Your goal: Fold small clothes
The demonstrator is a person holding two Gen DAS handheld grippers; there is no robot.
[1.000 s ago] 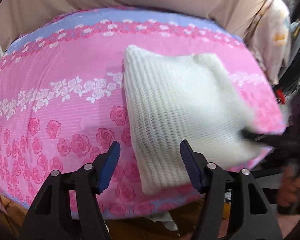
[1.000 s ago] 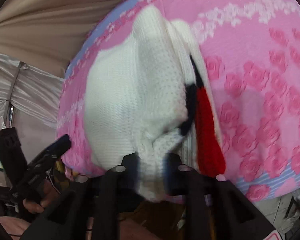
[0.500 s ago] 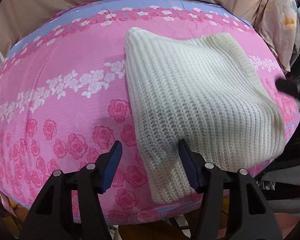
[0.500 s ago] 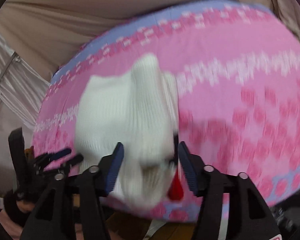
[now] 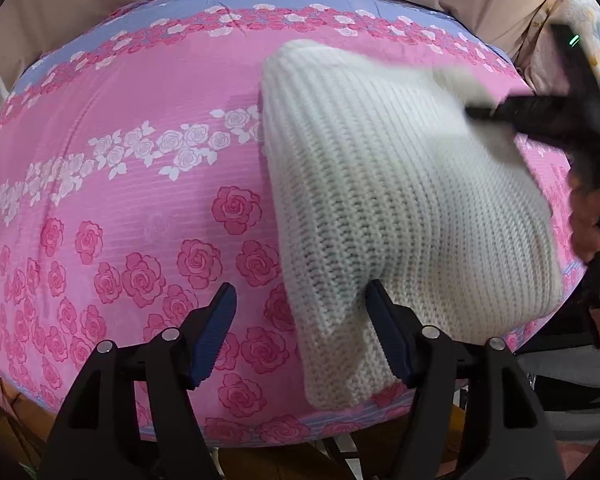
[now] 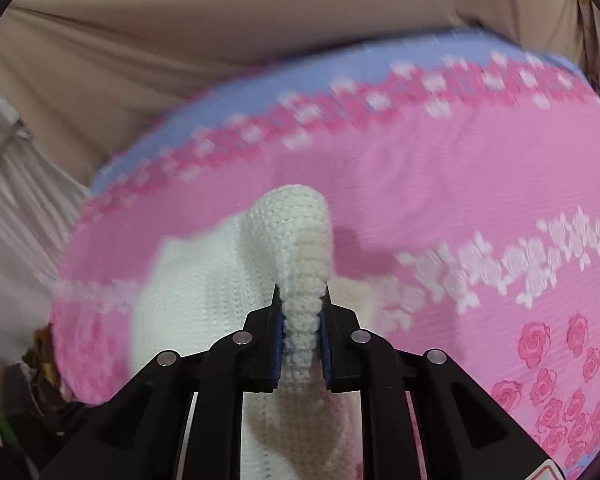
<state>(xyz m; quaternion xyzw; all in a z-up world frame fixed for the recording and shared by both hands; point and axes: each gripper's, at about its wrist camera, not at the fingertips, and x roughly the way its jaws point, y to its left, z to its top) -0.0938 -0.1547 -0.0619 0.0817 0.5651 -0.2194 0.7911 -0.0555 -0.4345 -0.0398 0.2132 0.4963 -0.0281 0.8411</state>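
White knit garment (image 5: 384,200) lies on the pink floral cover (image 5: 140,184), toward its right side. Right gripper (image 6: 302,320) has just closed, its pads pinching a raised ridge of the knit, judged ready to carry a fold over. Left gripper (image 5: 300,320) has just widened, jaws apart astride the near corner, gripping nothing
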